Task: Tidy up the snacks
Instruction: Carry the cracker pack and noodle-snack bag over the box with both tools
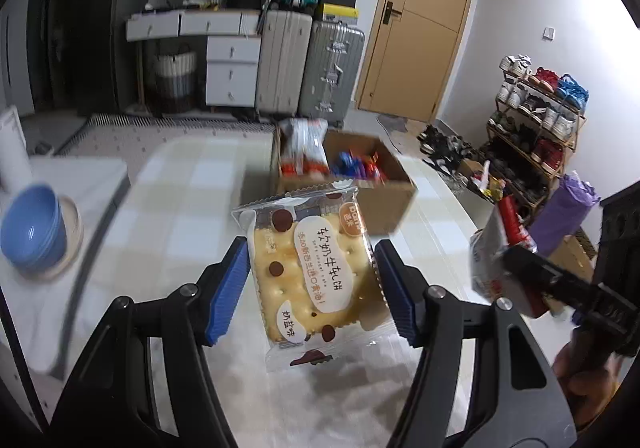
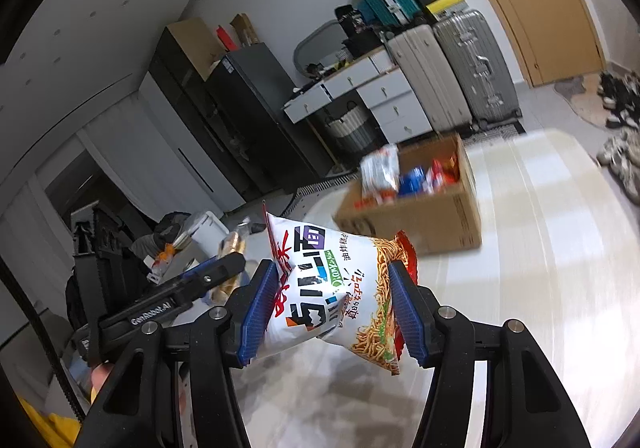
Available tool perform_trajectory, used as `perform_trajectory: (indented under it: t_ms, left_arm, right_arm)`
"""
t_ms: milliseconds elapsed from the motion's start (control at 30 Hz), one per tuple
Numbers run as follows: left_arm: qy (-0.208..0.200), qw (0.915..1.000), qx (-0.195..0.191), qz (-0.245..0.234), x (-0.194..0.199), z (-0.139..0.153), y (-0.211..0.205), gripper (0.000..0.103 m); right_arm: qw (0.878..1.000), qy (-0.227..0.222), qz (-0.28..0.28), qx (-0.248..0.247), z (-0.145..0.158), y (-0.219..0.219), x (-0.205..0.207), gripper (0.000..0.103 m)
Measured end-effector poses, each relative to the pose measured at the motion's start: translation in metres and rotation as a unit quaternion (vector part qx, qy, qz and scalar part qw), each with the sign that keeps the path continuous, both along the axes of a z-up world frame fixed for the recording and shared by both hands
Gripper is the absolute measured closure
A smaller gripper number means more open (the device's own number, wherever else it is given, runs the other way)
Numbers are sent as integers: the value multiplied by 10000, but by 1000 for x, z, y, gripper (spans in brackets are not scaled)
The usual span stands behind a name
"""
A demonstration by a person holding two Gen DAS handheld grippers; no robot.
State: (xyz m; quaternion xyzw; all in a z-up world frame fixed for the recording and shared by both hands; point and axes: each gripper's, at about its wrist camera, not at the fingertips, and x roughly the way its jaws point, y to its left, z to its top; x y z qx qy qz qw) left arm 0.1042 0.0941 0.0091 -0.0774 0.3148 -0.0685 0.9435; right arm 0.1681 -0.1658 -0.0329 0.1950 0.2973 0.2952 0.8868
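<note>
My left gripper (image 1: pixel 312 288) is shut on a clear cracker packet (image 1: pixel 316 276) with brown dots, held above the table. My right gripper (image 2: pixel 328 308) is shut on a white noodle snack bag (image 2: pixel 340 288), also held up off the table. A cardboard box (image 1: pixel 384 203) stands ahead on the table, holding a white-orange bag (image 1: pixel 302 147) and small red and blue packets (image 1: pixel 360 163). The box also shows in the right wrist view (image 2: pixel 432 219). The right gripper with its bag shows at the right of the left wrist view (image 1: pixel 520 268).
Blue bowls (image 1: pixel 32 232) stacked on a plate sit at the table's left. Suitcases (image 1: pixel 308 67), white drawers (image 1: pixel 232 63) and a door (image 1: pixel 420 23) stand behind. A shoe rack (image 1: pixel 536 115) is at the right. A bottle (image 2: pixel 232 248) stands left of the right gripper.
</note>
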Motion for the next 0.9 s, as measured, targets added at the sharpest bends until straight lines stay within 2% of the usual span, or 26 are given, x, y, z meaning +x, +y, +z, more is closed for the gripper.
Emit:
perform_trajectory:
  t_ms: [233, 367, 500, 733, 900]
  left_arm:
    - [-96, 9996, -62, -252, 76, 39, -1, 42]
    - [-45, 9986, -99, -514, 126, 57, -9, 42]
    - [107, 9976, -267, -631, 178, 65, -14, 42]
    - [368, 9948, -308, -899, 260, 49, -35, 42]
    - [606, 9923, -200, -1065, 301, 24, -52, 42]
  right_arm:
    - [9999, -125, 56, -36, 36, 2, 76, 46]
    - [10000, -39, 29, -9, 45, 4, 126, 46]
    - [9993, 38, -49, -368, 43, 9, 171, 46]
    - [9985, 315, -129, -428, 28, 10, 228, 45]
    - [9968, 577, -135, -534, 9, 12, 257, 45]
